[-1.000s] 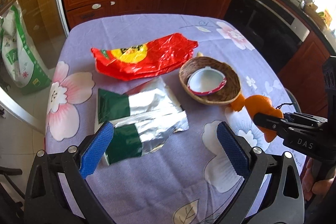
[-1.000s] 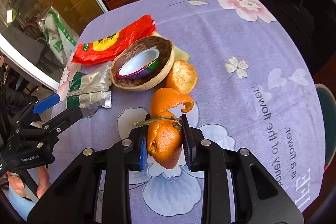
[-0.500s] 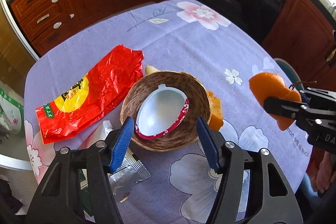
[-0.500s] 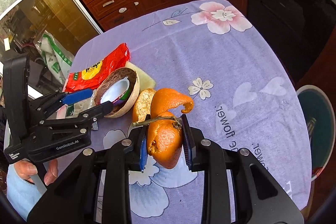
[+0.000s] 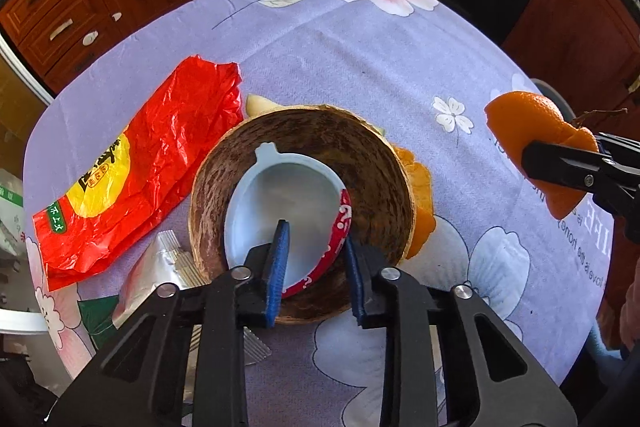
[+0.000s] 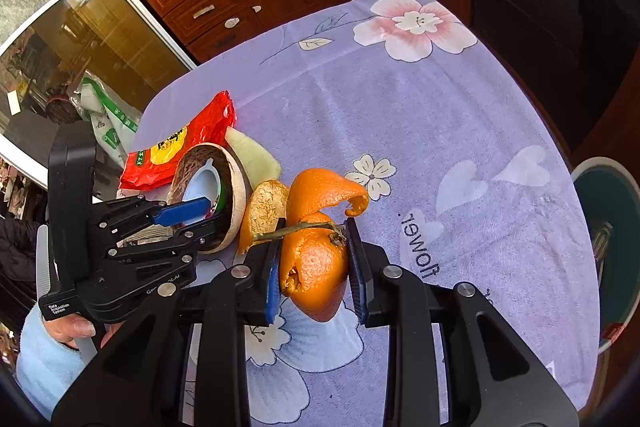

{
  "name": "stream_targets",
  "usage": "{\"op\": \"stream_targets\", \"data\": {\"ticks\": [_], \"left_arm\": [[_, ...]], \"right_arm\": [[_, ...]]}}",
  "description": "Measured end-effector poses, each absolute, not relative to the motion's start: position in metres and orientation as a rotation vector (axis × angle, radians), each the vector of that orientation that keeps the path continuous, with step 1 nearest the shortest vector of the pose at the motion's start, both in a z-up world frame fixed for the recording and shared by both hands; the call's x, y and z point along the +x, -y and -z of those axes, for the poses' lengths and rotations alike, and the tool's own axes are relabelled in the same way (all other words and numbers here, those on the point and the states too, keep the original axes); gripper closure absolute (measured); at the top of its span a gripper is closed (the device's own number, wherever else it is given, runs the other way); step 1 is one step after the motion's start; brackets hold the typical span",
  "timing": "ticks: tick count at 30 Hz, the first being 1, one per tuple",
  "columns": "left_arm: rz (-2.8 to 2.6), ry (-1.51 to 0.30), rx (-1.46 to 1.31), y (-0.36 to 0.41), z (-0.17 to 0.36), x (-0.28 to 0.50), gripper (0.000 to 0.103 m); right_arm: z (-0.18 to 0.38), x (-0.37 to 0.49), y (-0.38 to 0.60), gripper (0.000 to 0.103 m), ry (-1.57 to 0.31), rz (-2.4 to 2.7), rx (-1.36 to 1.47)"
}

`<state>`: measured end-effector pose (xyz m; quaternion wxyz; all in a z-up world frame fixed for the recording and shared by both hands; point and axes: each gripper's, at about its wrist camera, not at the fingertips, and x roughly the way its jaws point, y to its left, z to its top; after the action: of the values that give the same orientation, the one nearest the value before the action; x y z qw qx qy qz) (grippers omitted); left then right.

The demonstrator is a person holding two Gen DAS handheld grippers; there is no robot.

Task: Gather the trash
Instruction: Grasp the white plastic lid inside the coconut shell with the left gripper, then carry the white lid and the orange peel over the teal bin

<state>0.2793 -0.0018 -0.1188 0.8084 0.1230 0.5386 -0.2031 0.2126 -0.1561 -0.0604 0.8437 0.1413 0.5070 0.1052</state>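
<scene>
A brown coconut-shell bowl point(image 5: 372, 163) sits on the purple flowered tablecloth point(image 5: 360, 39) with a white plastic cup point(image 5: 280, 187) with a red label inside it. My left gripper point(image 5: 314, 247) has closed on the near rim of that cup; one finger is inside the cup. In the right wrist view it point(image 6: 192, 215) grips the tilted bowl and cup point(image 6: 200, 183). My right gripper point(image 6: 314, 259) is shut on an orange peel point(image 6: 316, 259) with a stem, held above the cloth; the peel also shows in the left wrist view point(image 5: 532, 139).
A red snack wrapper point(image 5: 136, 167) lies left of the bowl, a silver-green foil packet point(image 5: 160, 267) near it. Another orange peel piece point(image 6: 264, 207) and a pale rind slice point(image 6: 252, 155) lie beside the bowl. A teal-lined bin point(image 6: 608, 239) stands right of the table.
My left gripper moved forward from the foil packet to the bowl and closed its jaws on the cup's rim. My right gripper lifted the orange peel higher.
</scene>
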Motion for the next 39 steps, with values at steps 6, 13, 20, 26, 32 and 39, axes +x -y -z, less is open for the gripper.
{"op": "stream_targets", "data": {"ticks": [6,13,20,26,32,39], "left_arm": [[0.423,-1.1,0.243,0.005,0.106,0.273,0.098],[0.387,-1.047,0.196,0.005,0.08,0.261,0.099],[0.38,-0.994,0.166,0.007,0.053,0.241,0.099],[0.397,-0.937,0.136,0.009,0.027,0.215,0.099],[0.468,-0.882,0.118,0.032,-0.002,0.183,0.099],[0.581,-0.855,0.148,0.091,-0.011,0.159,0.099]], "right_arm": [[0.06,0.213,0.16,0.077,-1.069,-0.219,0.299],[0.053,0.205,0.161,0.077,-1.054,-0.238,0.304],[0.032,0.185,0.169,0.077,-1.009,-0.254,0.309],[0.015,0.165,0.182,0.077,-0.966,-0.249,0.321],[0.004,0.144,0.202,0.077,-0.931,-0.235,0.34],[-0.005,0.118,0.25,0.077,-0.892,-0.17,0.375]]}}
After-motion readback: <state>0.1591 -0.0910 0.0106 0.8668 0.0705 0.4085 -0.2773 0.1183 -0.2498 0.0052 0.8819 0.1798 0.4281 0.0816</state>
